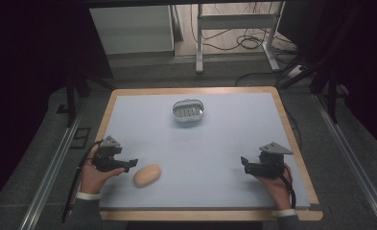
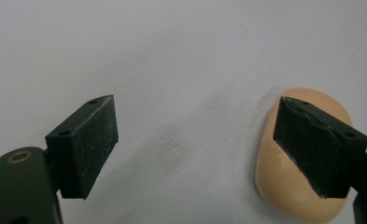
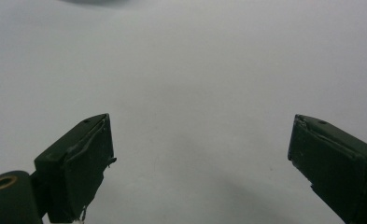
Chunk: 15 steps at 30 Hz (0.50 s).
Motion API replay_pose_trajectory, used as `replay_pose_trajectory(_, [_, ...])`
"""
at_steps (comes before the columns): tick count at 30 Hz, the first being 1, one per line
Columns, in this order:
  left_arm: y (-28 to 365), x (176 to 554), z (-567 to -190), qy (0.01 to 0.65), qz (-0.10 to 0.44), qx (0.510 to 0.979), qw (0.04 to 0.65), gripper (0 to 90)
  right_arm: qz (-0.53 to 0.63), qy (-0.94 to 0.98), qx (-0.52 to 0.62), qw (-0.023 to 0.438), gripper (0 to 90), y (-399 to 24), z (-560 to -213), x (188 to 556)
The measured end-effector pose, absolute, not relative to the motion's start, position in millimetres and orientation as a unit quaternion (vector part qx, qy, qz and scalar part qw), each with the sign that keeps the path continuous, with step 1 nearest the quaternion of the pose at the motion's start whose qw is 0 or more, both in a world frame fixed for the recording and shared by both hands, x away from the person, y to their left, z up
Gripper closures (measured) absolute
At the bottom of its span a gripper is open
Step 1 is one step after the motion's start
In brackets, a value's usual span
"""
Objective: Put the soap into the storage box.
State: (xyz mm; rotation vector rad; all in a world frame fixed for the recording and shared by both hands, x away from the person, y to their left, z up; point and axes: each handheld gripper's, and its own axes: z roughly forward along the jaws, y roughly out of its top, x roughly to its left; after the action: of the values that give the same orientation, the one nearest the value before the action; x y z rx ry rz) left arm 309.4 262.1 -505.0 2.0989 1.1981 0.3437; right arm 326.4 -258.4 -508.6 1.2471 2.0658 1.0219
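Nearest the bottom edge of the high view, your two hands come in over the pale blue table [image 1: 215, 143]. At lower left your left gripper [image 1: 127, 165] hovers with its jaws spread wide and nothing between them; the tan oval soap bar [image 1: 147, 175] lies just beside its tips, to the right of them in the frame. From the left gripper view, that soap bar [image 2: 288, 186] sits at lower right, partly behind the right-hand jaw, while the gap between the pads shows bare tabletop. At lower right of the high view, your right gripper [image 1: 247, 164] is likewise released, jaws wide apart, well apart from the soap. Its own view shows plain table surface between the two black pads. Farther up, at upper centre of the high view, a small metal soap dish [image 1: 188, 110] with a ribbed floor stands alone, well away from both grippers.
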Motion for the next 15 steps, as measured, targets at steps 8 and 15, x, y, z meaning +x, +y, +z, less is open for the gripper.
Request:
replay_pose_trajectory(8, [260.7, 301.7, -505.4, 0.463, 0.136, 0.81, 0.334, 14.2, 0.394, 0.756, 0.458, 0.253, 8.4, -266.9, -506.3, 320.2])
replay_pose_trajectory(15, [262.8, 296.1, -502.8, 0.46, 0.137, 0.807, 0.345, 14.4, 0.397, 0.755, 0.456, 0.253, 9.2, -265.6, -504.5, 318.1])
